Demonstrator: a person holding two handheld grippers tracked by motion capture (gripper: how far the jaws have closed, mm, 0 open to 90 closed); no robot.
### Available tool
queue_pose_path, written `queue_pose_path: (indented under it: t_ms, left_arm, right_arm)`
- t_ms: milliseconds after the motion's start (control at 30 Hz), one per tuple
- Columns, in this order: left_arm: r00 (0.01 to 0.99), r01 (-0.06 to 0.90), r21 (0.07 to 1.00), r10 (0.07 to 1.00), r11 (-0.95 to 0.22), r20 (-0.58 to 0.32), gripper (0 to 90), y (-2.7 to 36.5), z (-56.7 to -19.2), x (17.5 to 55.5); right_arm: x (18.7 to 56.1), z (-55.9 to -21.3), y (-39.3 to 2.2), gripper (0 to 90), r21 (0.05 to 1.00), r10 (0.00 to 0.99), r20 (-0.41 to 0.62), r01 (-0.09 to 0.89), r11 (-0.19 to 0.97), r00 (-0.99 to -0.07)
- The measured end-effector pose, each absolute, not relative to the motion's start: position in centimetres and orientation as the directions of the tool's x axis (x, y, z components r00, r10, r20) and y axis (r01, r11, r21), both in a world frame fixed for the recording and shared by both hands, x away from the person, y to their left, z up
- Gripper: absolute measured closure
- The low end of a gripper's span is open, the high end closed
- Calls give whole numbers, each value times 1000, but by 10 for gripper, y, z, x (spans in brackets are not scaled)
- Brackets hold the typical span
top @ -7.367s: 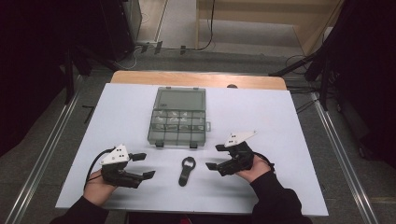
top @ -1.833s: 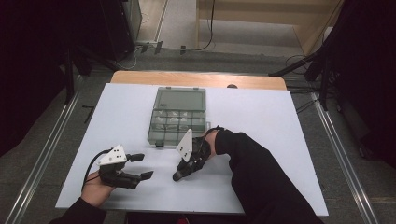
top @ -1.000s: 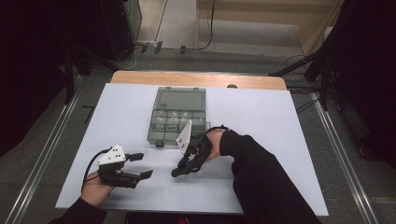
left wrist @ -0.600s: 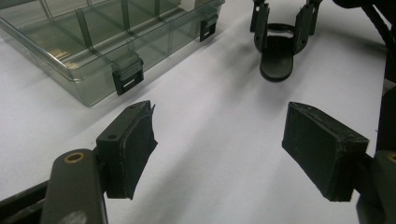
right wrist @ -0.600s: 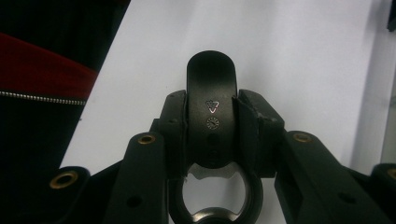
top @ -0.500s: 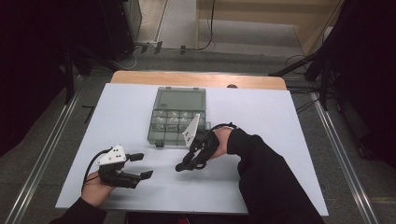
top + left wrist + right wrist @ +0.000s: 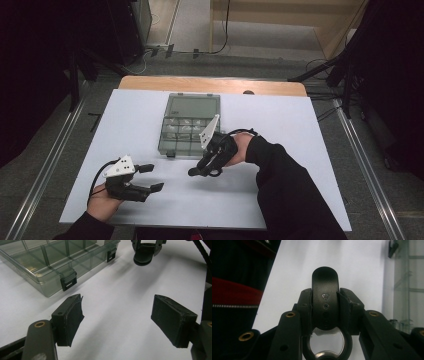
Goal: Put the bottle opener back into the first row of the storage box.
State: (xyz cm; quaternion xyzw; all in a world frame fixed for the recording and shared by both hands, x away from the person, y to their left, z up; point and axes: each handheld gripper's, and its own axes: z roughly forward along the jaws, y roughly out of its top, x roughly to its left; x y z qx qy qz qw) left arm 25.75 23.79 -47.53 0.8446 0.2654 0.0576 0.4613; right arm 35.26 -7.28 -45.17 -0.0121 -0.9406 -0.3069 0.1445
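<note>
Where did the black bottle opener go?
The right claw pinches the bottle opener, at the high view's middle, just in front of the clear box.

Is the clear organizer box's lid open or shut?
Shut. The organizer box has both black front latches clipped down, and its lid lies flat.

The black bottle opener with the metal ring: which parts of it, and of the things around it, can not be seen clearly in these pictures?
- Black bottle opener, right gripper view: its metal ring is cut off by the bottom edge; the right gripper covers its sides.
- High view: too small, lost against the gripper.
- Clear plastic compartment box, high view: contents too small to name.
- Left gripper view: box cut off by the top edge.
</note>
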Motion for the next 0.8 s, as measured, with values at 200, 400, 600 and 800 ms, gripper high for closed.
queue_pose_path:
  t_ms: [200,400,600,800]
  left_arm:
    - [853,393,811,501,-433,-146,247,238,-475,257]
    - [852,396,810,502,-433,-148,247,238,-475,257]
    - [854,394,810,500,-434,-147,247,238,-475,257]
    - [853,396,809,501,-434,-149,247,238,-475,257]
  right_arm:
    - [358,-447,-76,659,577,-6,313,185,796,-950]
    - [361,-447,-77,658,563,41,324,227,795,-945]
    - [366,-442,-81,658,559,80,339,269,785,-937]
    - [370,-435,-82,659,563,100,326,278,778,-940]
